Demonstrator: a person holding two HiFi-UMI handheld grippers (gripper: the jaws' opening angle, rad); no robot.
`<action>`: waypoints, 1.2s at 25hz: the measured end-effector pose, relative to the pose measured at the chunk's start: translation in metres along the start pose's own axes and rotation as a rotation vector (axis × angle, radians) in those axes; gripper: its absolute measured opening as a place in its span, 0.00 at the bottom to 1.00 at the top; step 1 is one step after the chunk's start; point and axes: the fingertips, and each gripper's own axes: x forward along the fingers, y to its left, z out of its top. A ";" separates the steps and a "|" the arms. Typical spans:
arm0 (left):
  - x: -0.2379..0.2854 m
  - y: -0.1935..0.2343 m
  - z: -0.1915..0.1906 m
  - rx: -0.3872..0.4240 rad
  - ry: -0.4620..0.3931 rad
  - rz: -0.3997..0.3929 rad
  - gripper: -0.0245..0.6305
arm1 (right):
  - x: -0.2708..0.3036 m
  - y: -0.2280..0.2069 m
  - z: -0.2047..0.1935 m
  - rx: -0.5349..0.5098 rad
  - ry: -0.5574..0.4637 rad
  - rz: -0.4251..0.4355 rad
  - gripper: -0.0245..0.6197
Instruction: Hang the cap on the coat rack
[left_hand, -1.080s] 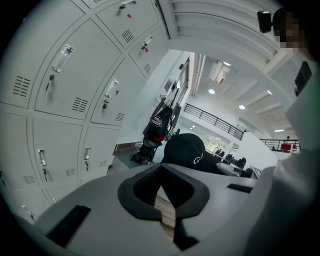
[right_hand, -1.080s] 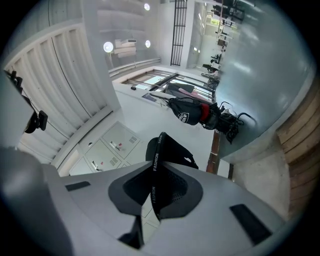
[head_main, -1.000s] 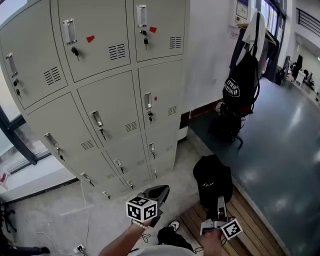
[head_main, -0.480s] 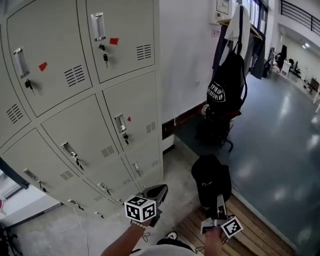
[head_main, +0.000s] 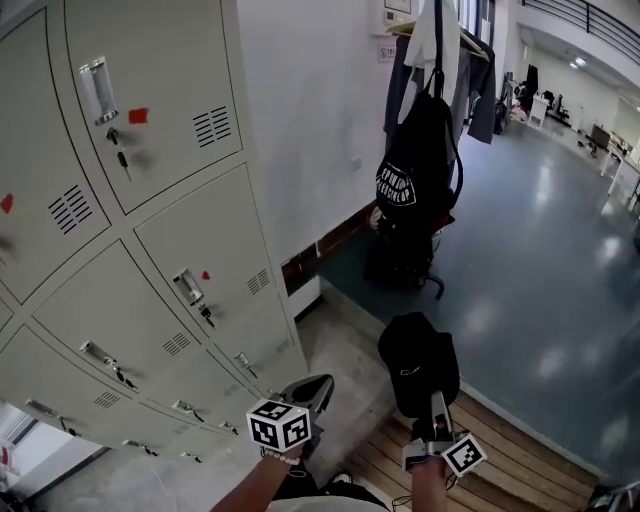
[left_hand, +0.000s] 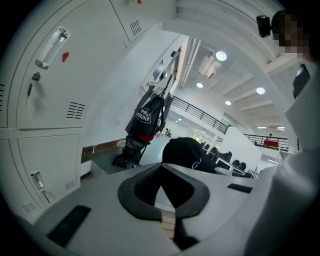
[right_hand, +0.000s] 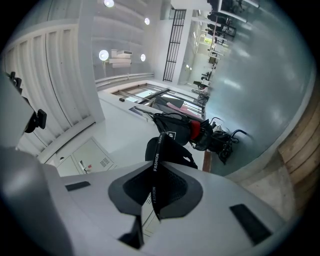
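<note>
A black cap (head_main: 420, 362) hangs out in front of me, with my right gripper (head_main: 438, 408) shut on it from below. In the right gripper view the pads pinch the cap's black strap (right_hand: 154, 186), printed "FASHION", and the cap's body (right_hand: 172, 151) rises beyond the jaws. My left gripper (head_main: 312, 388) is shut and holds nothing; its jaws meet in the left gripper view (left_hand: 161, 169), where the cap (left_hand: 186, 152) shows just past them. The coat rack (head_main: 432, 28) stands ahead by the wall, several steps away, carrying clothes and a black bag (head_main: 412, 172).
Grey lockers (head_main: 150, 230) with handles and keys fill the left side. A white wall (head_main: 310, 120) lies between the lockers and the rack. Dark items (head_main: 405, 255) sit at the rack's foot. Shiny blue-grey floor (head_main: 560, 300) stretches to the right; wooden planks (head_main: 510, 470) lie underfoot.
The lockers have slid to the left and the coat rack with its bag has come closer to the middle. Both grippers keep their places, the cap still held by the right one.
</note>
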 end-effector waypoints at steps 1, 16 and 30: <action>0.008 0.001 0.002 -0.001 0.006 -0.008 0.04 | 0.002 -0.003 0.003 0.003 -0.007 -0.005 0.07; 0.153 0.017 0.081 0.125 0.071 -0.200 0.04 | 0.083 -0.027 0.053 -0.031 -0.180 -0.056 0.07; 0.256 0.055 0.174 0.231 0.101 -0.334 0.04 | 0.198 -0.018 0.086 -0.104 -0.301 -0.058 0.07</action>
